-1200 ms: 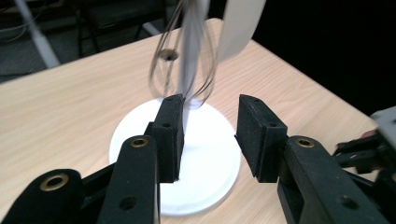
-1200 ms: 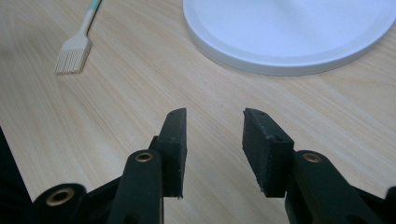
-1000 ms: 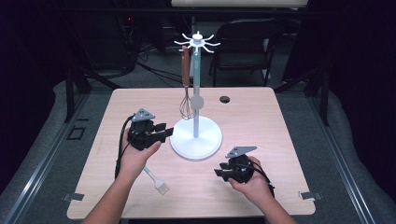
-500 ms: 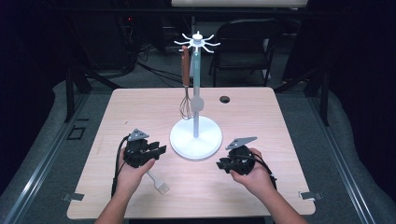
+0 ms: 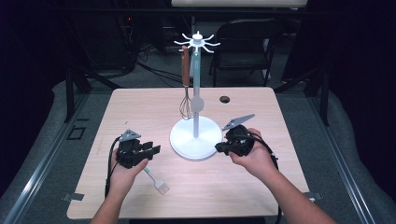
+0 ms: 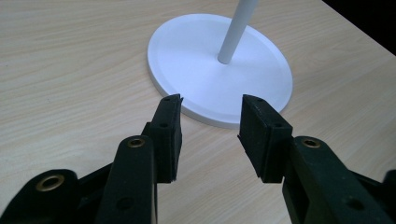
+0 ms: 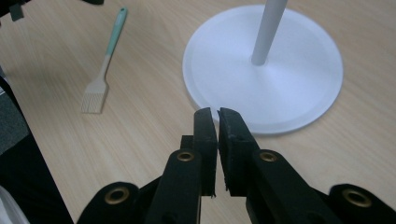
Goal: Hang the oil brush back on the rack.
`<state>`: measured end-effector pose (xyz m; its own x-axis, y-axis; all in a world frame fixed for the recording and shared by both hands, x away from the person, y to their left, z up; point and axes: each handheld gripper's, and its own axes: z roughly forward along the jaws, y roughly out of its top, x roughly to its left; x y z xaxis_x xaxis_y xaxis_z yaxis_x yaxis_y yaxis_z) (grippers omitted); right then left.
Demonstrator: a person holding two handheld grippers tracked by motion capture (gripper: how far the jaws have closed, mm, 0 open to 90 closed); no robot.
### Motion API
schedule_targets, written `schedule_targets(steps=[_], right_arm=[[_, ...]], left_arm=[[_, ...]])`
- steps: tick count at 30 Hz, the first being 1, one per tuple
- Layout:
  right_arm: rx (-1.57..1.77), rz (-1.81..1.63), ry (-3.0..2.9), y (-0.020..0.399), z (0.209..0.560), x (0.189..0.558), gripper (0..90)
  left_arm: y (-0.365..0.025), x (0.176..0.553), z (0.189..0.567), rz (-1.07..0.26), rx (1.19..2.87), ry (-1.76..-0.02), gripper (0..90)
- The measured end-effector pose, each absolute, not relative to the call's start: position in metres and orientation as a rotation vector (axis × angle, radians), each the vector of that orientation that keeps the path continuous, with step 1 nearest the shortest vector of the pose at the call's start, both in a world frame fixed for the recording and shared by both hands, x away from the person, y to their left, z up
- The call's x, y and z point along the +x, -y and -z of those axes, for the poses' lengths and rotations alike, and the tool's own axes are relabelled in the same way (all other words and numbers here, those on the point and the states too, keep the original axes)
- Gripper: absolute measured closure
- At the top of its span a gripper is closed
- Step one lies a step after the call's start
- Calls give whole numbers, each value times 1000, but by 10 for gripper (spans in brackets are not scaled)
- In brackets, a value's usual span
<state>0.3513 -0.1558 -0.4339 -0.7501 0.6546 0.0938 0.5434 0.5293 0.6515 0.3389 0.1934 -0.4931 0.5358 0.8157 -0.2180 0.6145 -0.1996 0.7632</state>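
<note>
While the left claw (image 5: 152,150) hangs low over the worktop (image 5: 140,107) at about eight o'clock from the white stand's round base (image 5: 195,137), its jaws stand partly apart with nothing between them, having just eased a little wider; in the left gripper view that claw (image 6: 211,103) points at the near rim of the base (image 6: 196,60). Just below the left hand, at six o'clock from it, lies the pastry brush (image 5: 157,181), its pale bristle head toward the worktop's near edge and its mint handle running up under the hand; in the right gripper view the brush (image 7: 103,65) lies flat and untouched at ten o'clock from the jaws. At three o'clock from the base the right claw (image 5: 218,149) has just been closing on nothing, and in its own view the right claw (image 7: 218,112) shows only a thin slit between the pads. Between the two claws stands the base with its pole (image 5: 196,88), from whose hooked crown a whisk (image 5: 186,95) with a brown handle hangs on the left. Beyond it, a dark cable hole (image 5: 225,99) sits near the far edge.
</note>
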Motion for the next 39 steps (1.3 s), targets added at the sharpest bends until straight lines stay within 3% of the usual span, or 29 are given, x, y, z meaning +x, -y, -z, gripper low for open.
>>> schedule_targets(steps=[17,39], right_arm=[[952,-1266,-2271,153,346,382,900],[936,-1483,-1904,150,280,407,900]], left_arm=[[-195,340,495,-296,1899,-1173,589],[-201,342,495,-290,1864,-1174,597]])
